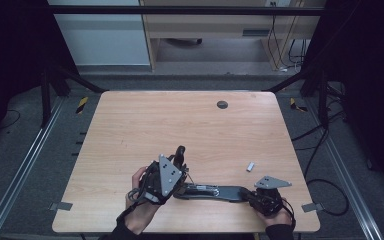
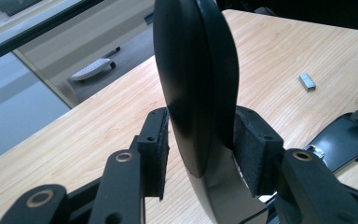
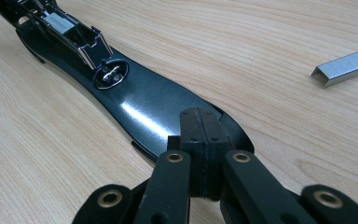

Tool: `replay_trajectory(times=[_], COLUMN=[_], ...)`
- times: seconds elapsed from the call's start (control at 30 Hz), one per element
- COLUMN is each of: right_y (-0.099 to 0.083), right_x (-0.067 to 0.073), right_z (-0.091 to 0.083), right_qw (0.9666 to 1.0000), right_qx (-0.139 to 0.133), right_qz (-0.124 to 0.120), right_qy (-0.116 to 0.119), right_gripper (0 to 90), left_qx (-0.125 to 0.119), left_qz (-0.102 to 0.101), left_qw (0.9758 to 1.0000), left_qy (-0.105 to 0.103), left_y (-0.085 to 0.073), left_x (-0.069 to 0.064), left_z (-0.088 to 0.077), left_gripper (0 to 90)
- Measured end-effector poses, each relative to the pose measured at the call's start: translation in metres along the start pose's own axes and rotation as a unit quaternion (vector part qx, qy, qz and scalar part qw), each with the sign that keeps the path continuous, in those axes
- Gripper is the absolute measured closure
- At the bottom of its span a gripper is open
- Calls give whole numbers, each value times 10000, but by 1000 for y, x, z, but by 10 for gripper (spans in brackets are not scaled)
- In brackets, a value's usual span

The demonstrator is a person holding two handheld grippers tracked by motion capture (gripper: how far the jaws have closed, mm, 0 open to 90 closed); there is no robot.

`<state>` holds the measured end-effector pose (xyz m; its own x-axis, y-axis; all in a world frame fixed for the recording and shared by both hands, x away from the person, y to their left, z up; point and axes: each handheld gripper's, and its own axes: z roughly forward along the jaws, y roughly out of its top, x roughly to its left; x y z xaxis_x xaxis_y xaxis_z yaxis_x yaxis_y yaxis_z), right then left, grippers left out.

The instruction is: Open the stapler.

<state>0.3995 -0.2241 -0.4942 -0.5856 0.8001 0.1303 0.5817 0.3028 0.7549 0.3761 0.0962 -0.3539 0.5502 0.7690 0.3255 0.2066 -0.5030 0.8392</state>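
A black stapler (image 1: 215, 191) lies opened out near the table's front edge, its metal magazine (image 3: 65, 25) bare. Its top arm (image 2: 196, 84) stands upright, and my left gripper (image 2: 200, 135) is shut on it, one pad on each side; from above, this gripper (image 1: 179, 162) sits at the stapler's left end. My right gripper (image 3: 200, 126) is shut, pads together with nothing between them, tips resting on the right end of the stapler's base (image 3: 140, 102). In the high view the right gripper (image 1: 248, 193) meets that end. A strip of staples (image 1: 250, 166) lies loose just beyond.
The wooden table (image 1: 180, 120) has a dark round grommet (image 1: 222, 104) near its far edge. The staple strip (image 3: 345, 67) lies to the right of the right gripper's jaws and also appears as a small metal strip (image 2: 307, 80) past the left gripper.
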Motion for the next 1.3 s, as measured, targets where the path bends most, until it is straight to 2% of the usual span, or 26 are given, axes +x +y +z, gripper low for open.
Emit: replay_trajectory(times=[0.17,0.2,0.53,0.6,0.83,1.3], right_y=[0,0,0,0,0,0], right_x=[0,0,0,0,0,-1], right_z=[0,0,0,0,0,0], right_qw=[10000,10000,10000,10000,10000,10000], right_qx=[2,-12,2,-4,-8,-19], right_qz=[46,-8,27,2,49,-33], right_qy=[34,4,33,17,40,23], right_gripper=[900,900,900,900,900,900], left_qx=[-43,-48,-31,19,40,-20], left_qz=[-164,-186,-268,-317,-813,-1162], left_qw=[9999,9998,9996,9994,9967,9932], left_qy=[18,20,35,103,-3,43], left_y=[-7,-8,-13,-16,-33,-54], left_x=[8,9,15,19,41,55], left_z=[-4,-5,-8,-9,-15,-18], left_gripper=[560,559,552,545,532,505])
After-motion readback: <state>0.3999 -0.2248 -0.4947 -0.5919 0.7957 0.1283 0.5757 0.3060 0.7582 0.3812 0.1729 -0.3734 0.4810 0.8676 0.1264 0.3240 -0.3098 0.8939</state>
